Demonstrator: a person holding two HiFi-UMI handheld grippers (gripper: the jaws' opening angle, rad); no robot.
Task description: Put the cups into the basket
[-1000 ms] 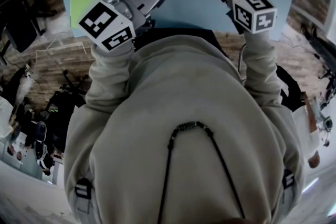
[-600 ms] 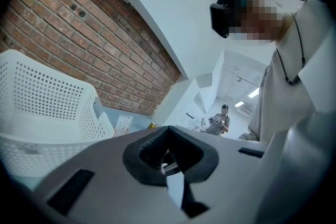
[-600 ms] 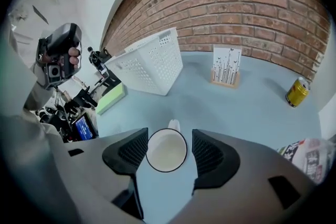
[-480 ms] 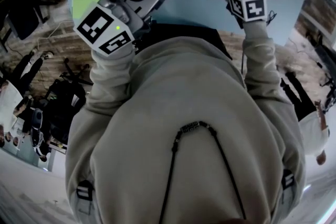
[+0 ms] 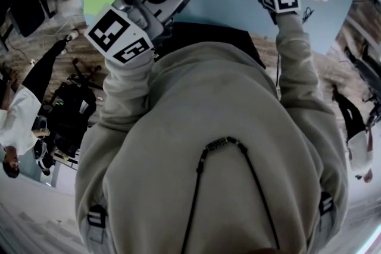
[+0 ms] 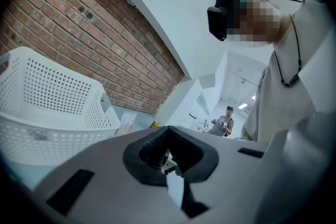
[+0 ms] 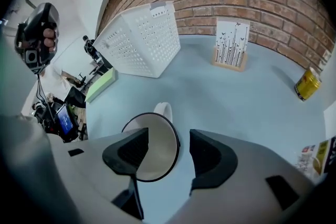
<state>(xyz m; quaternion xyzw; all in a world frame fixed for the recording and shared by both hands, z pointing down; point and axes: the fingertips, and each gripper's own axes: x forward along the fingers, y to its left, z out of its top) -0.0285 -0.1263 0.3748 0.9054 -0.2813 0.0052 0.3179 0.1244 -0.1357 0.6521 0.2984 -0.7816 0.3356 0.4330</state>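
The right gripper (image 7: 170,153) is pitched steeply down over a white cup (image 7: 157,165) that stands upright toward the right of the table (image 7: 247,107), not far from its near edge. Its jaws have just been opening and now stand wide. The left one hangs over the cup's mouth and the right one outside the wall, so the rim lies between them with neither pad pressing on it. The cup's handle is on the side away from the gripper. The white basket (image 7: 142,42) sits well apart, toward the table's far left corner. The left gripper (image 6: 168,157) is closed with nothing in it and held roughly level off to the side (the basket fills the left of its view).

The step in hand looks like a pinch on one wall of the cup. That grip is thin: a smooth wall caught near the rim could swing or slide out during the carry. If the jaws come down off-line, a pad may knock the rim and tip or shove the cup. At the basket, the tall perforated wall could catch the cup's base unless it is lifted well clear
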